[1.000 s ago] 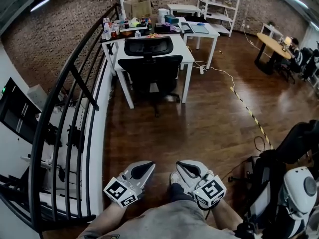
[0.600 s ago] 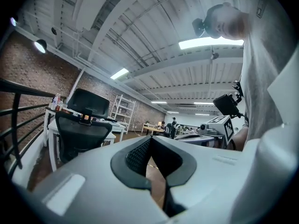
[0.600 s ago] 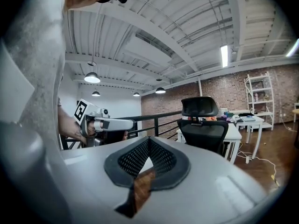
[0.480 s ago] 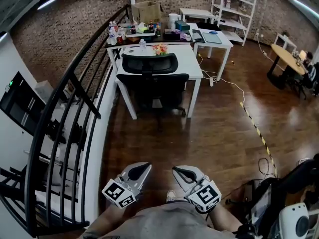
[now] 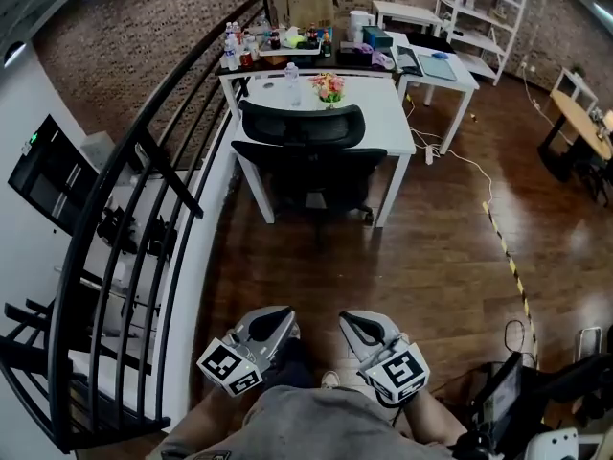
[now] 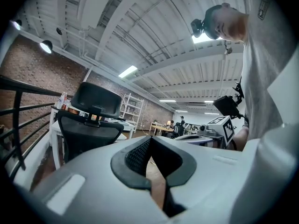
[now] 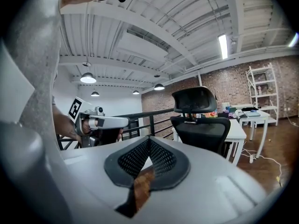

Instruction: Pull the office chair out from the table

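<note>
Black mesh office chair (image 5: pixel 308 156) w/ headrest, upright, tucked under white table (image 5: pixel 393 127).

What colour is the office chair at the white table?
Black throughout. The office chair shows best in the head view.

Inventory, qty by kind:
- office chair (image 5: pixel 306 151) x1
- white tbls x3 (image 5: pixel 385 115) (image 5: pixel 469 77) (image 5: pixel 407 12)
- round wood tbl (image 5: pixel 582 123) x1
- cardboard box (image 5: pixel 303 5) x1
- shelf unit (image 5: pixel 484 3) x1
- grippers x2: left gripper (image 5: pixel 283 314), right gripper (image 5: pixel 351 318)

The person wore a grey shirt (image 5: pixel 306 427). The left gripper (image 5: pixel 283 316) and right gripper (image 5: pixel 351 320) had pale grey shells, black mesh-textured fingers (image 7: pixel 161 158) and white cubes (image 5: pixel 230 369) with black square markers.
</note>
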### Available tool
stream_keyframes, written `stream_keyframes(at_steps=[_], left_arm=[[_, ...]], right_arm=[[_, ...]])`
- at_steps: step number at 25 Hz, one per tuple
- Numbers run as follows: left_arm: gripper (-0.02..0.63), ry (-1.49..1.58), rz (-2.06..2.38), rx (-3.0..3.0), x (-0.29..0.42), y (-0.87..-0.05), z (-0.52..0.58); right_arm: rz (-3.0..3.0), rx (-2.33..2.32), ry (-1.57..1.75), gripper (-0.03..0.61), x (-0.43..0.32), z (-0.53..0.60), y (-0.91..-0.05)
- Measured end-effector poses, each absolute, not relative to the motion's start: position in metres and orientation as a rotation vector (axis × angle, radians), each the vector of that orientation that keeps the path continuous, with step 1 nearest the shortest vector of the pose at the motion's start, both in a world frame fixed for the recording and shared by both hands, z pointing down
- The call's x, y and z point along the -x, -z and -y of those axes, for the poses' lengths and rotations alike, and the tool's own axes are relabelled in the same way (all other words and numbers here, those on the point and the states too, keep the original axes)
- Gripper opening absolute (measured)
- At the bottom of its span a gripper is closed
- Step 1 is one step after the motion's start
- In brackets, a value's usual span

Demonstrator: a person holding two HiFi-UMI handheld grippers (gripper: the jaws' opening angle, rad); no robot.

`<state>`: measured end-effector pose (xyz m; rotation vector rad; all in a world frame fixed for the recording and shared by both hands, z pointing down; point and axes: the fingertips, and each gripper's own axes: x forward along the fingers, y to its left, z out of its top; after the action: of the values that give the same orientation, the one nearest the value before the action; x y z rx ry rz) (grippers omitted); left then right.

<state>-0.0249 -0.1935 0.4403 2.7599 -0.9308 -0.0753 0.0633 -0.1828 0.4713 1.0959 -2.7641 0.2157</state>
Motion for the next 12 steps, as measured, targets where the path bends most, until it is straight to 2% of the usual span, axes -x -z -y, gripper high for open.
stream_keyframes(at_steps=[12], left_arm=[[0.0, 0.103, 0.827, -2.783, 0.055, -0.441, 0.368]], right_arm=[[2.7, -1.166, -0.248, 0.006, -0.035, 0.346, -0.467]])
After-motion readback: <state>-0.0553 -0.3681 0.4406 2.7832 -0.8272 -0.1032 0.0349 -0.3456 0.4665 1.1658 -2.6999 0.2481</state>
